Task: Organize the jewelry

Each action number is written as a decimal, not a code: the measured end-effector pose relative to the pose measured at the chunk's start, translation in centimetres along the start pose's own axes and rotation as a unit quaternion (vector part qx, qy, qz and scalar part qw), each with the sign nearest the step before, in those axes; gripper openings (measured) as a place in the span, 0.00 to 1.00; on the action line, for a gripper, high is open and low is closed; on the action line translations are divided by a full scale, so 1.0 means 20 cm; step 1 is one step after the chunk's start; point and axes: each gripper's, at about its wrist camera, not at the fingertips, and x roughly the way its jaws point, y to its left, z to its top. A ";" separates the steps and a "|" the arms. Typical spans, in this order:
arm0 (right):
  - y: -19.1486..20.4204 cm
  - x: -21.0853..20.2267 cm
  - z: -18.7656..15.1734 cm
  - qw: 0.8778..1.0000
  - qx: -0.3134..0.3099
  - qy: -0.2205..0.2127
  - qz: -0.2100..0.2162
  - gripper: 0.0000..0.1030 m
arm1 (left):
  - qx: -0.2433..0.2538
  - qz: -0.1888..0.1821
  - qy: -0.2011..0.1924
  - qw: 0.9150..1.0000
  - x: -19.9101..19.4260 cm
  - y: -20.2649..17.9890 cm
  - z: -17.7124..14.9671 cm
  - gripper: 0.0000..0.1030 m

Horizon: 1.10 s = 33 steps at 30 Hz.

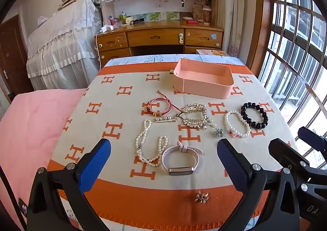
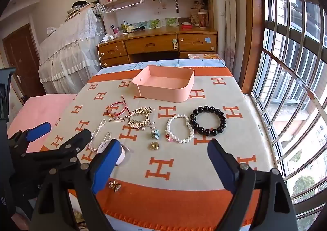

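The pink tray (image 1: 203, 86) was set empty at upper centre of the left wrist view, behind the jewelry, presumably as the container to be filled. The pieces were laid apart in a loose row on the orange-and-cream blanket (image 1: 122, 112), likely so each could be picked singly: red cord bracelet (image 1: 159, 106), gold hair comb (image 1: 195, 115), white pearl bracelet (image 1: 237, 127), black bead bracelet (image 1: 254, 115). Nearer the lens lay the pearl necklace (image 1: 150, 145) and pink watch band (image 1: 180, 159); a small gold clip (image 1: 202, 197) sat alone at lower centre.

The left gripper (image 1: 163, 161) was held above the band, fingers spread wide, nothing pinched. The right gripper (image 2: 163, 161) was likewise spread and empty, over bare blanket at lower centre. No piece was in the tray; sorting was judged not yet begun.
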 end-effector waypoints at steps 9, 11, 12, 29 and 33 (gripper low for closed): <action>0.00 -0.01 -0.01 1.000 0.004 -0.010 0.005 0.85 | -0.005 -0.008 0.009 1.000 0.02 0.01 -0.02 0.99; 0.00 -0.01 -0.01 1.000 0.003 -0.010 0.006 0.85 | -0.005 -0.008 0.009 1.000 0.04 0.01 -0.03 0.99; 0.00 0.00 -0.01 1.000 0.003 -0.010 0.005 0.85 | -0.005 -0.008 0.010 1.000 0.04 0.01 -0.03 0.99; -0.01 0.00 -0.03 1.000 0.007 -0.010 0.008 0.85 | -0.007 -0.006 0.019 1.000 0.03 0.00 -0.04 0.99; 0.00 -0.02 -0.02 1.000 0.009 -0.011 0.009 0.85 | -0.002 -0.004 0.024 1.000 0.04 -0.01 -0.04 0.99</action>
